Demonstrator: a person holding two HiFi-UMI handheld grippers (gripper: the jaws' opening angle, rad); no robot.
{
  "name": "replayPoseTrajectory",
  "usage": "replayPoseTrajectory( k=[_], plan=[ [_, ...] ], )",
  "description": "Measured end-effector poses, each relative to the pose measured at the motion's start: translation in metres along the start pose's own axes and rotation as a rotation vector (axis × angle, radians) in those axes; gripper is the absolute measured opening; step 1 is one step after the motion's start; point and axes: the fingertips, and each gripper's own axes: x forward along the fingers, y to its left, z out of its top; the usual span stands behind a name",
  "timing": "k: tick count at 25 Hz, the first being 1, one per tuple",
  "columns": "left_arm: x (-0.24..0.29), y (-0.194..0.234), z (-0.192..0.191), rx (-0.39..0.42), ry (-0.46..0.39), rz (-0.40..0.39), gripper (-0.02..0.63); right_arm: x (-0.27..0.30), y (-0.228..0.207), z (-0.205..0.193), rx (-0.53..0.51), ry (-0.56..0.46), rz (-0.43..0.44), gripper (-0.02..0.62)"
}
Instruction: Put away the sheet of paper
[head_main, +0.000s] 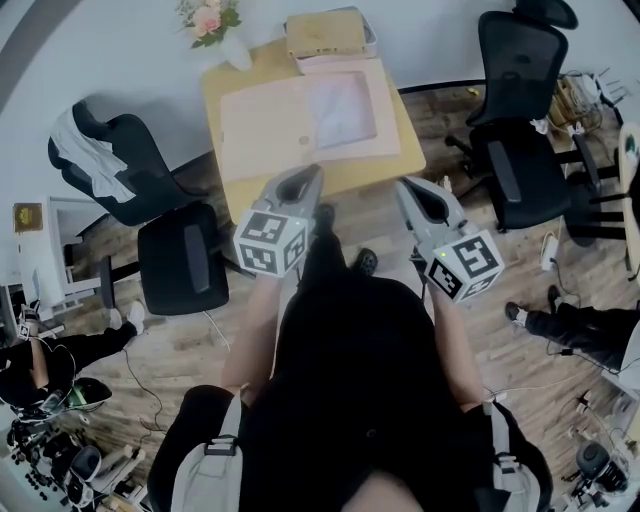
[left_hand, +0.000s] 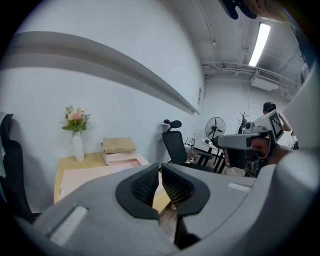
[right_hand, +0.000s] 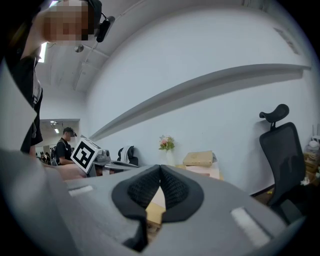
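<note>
A whitish sheet of paper lies on the right half of an open pale pink folder on a small wooden table. Both grippers hover side by side just short of the table's front edge, apart from the sheet. My left gripper points at the folder's near edge with its jaws shut and empty. My right gripper is shut on nothing too. The left gripper view shows the folder beyond the jaws.
A tan box on a stack of books and a vase of flowers stand at the table's back. Black office chairs flank the table, left and right. People sit on the wooden floor at left and right.
</note>
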Motion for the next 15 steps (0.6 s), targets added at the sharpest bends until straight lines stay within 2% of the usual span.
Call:
replayPoseTrajectory(
  k=[15],
  plan=[
    [-0.0040, -0.0029, -0.0045, 0.013, 0.014, -0.027, 0.028, -0.0018, 0.0050, -0.0034, -0.011, 0.008, -0.013, 0.002]
  ],
)
